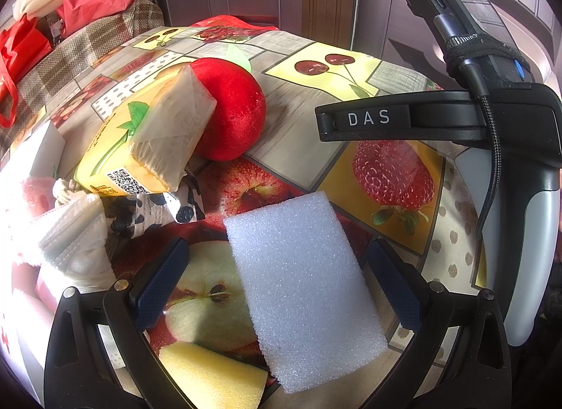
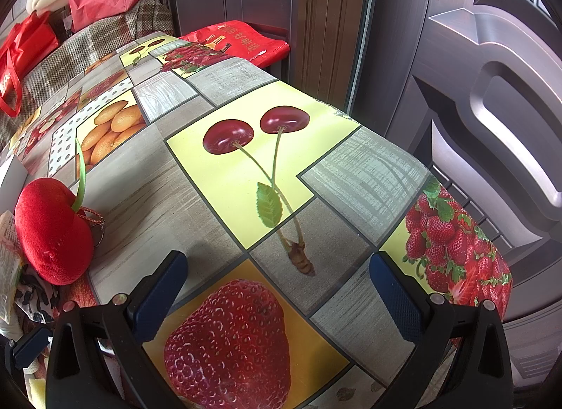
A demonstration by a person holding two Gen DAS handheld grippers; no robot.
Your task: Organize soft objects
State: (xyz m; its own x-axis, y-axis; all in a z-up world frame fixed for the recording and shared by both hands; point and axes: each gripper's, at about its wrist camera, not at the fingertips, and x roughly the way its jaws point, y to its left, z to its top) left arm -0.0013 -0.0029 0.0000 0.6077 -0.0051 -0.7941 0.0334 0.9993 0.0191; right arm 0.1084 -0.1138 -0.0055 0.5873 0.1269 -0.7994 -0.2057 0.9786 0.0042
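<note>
Both jaws stand wide apart, gripping nothing. Left gripper (image 1: 277, 279) straddles a white foam block (image 1: 302, 289) lying flat on the fruit-print tablecloth (image 1: 397, 68), untouched by either finger; a yellow sponge (image 1: 214, 374) lies just beside. Beyond sit a tissue pack (image 1: 147, 142) and red plush apple (image 1: 232, 110). Right gripper (image 2: 277, 293) hovers over bare cloth.

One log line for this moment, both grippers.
left gripper: open, around white foam block | right gripper: open, empty, over tablecloth
</note>
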